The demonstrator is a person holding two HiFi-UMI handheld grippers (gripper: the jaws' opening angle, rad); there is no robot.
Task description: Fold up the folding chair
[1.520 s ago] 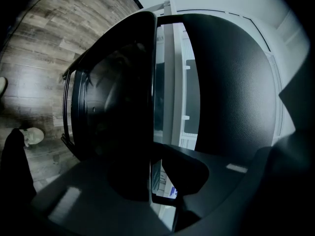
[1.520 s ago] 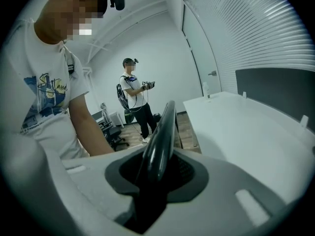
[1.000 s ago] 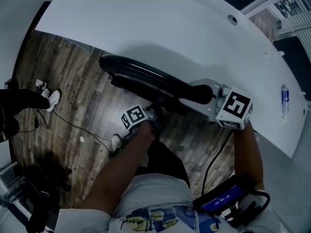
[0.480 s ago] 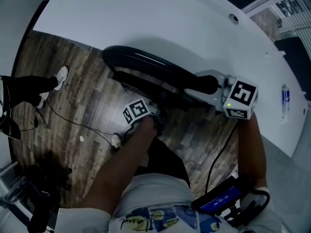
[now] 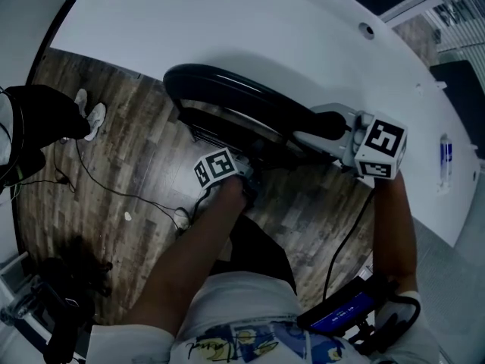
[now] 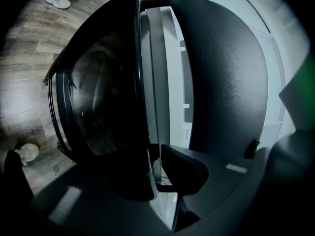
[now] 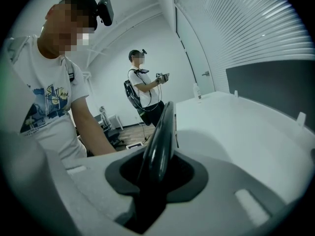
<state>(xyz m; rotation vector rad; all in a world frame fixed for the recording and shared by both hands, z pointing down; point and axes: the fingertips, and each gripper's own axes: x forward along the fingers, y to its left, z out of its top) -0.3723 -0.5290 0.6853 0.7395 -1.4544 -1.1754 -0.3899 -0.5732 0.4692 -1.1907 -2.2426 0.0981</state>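
Folding chair (image 5: 227, 101) stands on the wooden floor (image 5: 114, 158) just beside the white counter (image 5: 265, 29). Seat and back lie almost flat together, with a narrow gap between them. Fingers of the left gripper (image 6: 156, 167) are nearly together, pinched on a thin edge low on the seat. Fingers of the right gripper (image 7: 152, 173) are clamped, part open, on the glossy rim of the back. Over the last second, chair and both grippers have shifted right along the counter. Folding appears nearly complete; closing the remaining gap is the likely next step.
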